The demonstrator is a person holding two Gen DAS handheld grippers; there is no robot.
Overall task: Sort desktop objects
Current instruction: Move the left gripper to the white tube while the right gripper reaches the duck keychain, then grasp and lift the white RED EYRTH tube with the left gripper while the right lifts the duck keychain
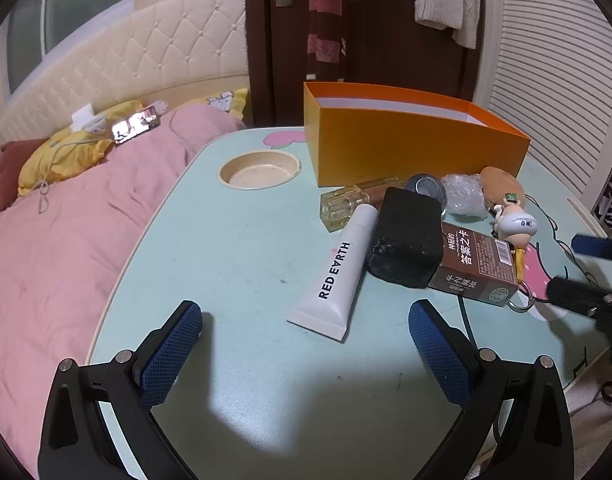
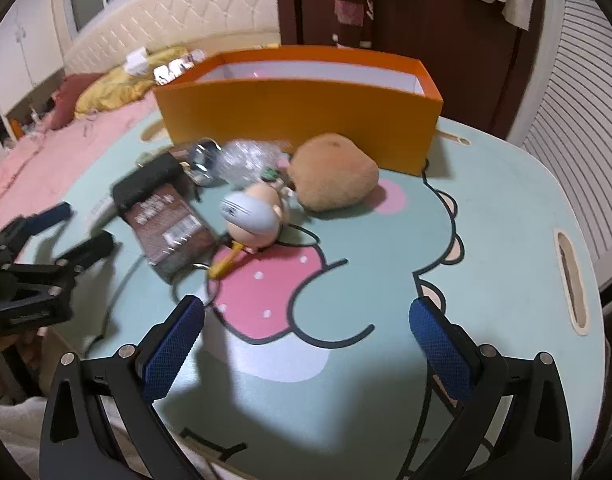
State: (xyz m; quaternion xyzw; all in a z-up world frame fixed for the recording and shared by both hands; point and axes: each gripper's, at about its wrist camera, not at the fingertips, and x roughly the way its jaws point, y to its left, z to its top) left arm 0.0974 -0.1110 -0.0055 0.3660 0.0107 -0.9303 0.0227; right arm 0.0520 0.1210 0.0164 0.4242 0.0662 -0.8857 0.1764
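An open orange box (image 1: pixel 410 144) (image 2: pixel 298 108) stands at the back of the teal table (image 1: pixel 242 248). In front of it lies a cluster: a white RED EARTH tube (image 1: pixel 338 276), a glass perfume bottle (image 1: pixel 346 202), a black block (image 1: pixel 406 240) (image 2: pixel 150 184), a brown card box (image 1: pixel 476 268) (image 2: pixel 170 228), a round tin (image 1: pixel 426 186) (image 2: pixel 204 156), a crumpled clear wrap (image 1: pixel 464 194) (image 2: pixel 250 160), a doll keychain (image 1: pixel 516 226) (image 2: pixel 254 216) and a tan plush (image 2: pixel 332 172). My left gripper (image 1: pixel 306 320) is open just short of the tube. My right gripper (image 2: pixel 306 316) is open over the pink print.
A round cup recess (image 1: pixel 260 168) is sunk in the table's back left. A pink-quilted bed (image 1: pixel 66 220) lies left of the table. A handle slot (image 2: pixel 572 280) sits at the table's right edge. Each gripper shows in the other's view, the right (image 1: pixel 586 272) and the left (image 2: pixel 54 240).
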